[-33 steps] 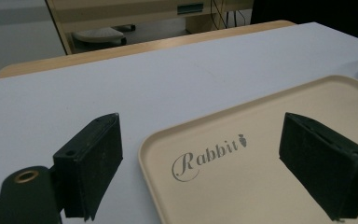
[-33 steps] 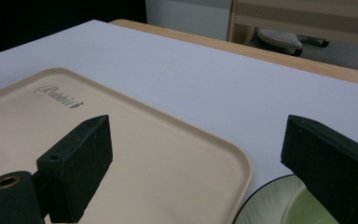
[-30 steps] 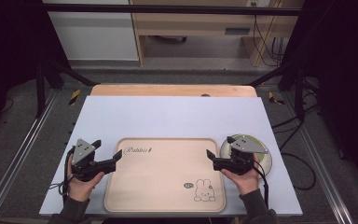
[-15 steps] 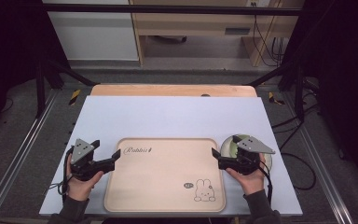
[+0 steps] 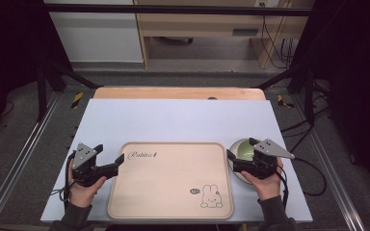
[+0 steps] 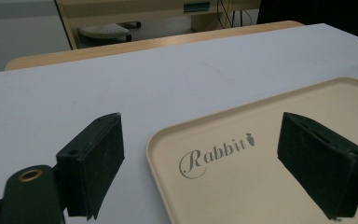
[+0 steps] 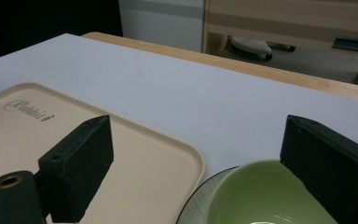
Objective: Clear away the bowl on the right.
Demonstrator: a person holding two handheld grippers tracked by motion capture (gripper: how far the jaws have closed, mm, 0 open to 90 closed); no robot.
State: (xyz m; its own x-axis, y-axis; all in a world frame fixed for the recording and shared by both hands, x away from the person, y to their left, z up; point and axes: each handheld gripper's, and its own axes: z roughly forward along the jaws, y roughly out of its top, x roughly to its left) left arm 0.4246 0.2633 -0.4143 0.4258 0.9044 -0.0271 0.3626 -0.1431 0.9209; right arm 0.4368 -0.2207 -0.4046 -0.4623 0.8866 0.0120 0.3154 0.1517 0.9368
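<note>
A beige tray [image 5: 171,185] printed with "Rabbit" and a bunny lies at the middle of the white table. My left gripper [image 5: 117,162] is open at the tray's near-left corner. In the left gripper view its jaws [image 6: 203,119] straddle that tray corner [image 6: 270,154], touching nothing. My right gripper [image 5: 233,160] is open just right of the tray. It hovers over a green bowl [image 5: 242,150] that sits on a dark-rimmed plate [image 5: 236,174]. The right gripper view shows its jaws [image 7: 198,122] spanning the tray's edge [image 7: 140,154] and the bowl [image 7: 256,196].
The white table top [image 5: 183,120] stretches away behind the tray, with a wooden strip [image 5: 173,93] along its far edge. Black frame rails [image 5: 14,159] run down both sides. Cables [image 5: 308,168] trail off the table's right side.
My right gripper has shifted to the right, away from the tray's edge and over the bowl and plate. The left gripper has edged slightly to the left.
</note>
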